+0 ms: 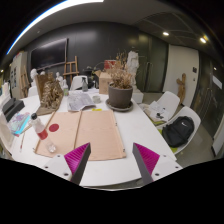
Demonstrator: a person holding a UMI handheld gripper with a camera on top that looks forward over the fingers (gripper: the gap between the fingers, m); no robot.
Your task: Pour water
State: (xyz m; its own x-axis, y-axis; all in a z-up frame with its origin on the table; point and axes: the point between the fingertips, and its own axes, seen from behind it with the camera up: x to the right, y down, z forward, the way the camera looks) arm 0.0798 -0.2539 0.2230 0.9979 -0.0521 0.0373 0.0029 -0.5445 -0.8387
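Fingers spread and empty, bottle well off to one side

The fingers (112,160) hang open above the tabletop (150,135), over a tan mat (100,132); the bottle (39,127) stands beyond, past a red mat (57,132). A hurried sideways reach could topple that slim bottle; I can't spot a cup, only a potted plant (120,90) farther back.

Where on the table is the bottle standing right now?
In the gripper view the bottle stands on the white table, left of the tan mat and beyond the left finger of the open gripper, far from the potted plant.
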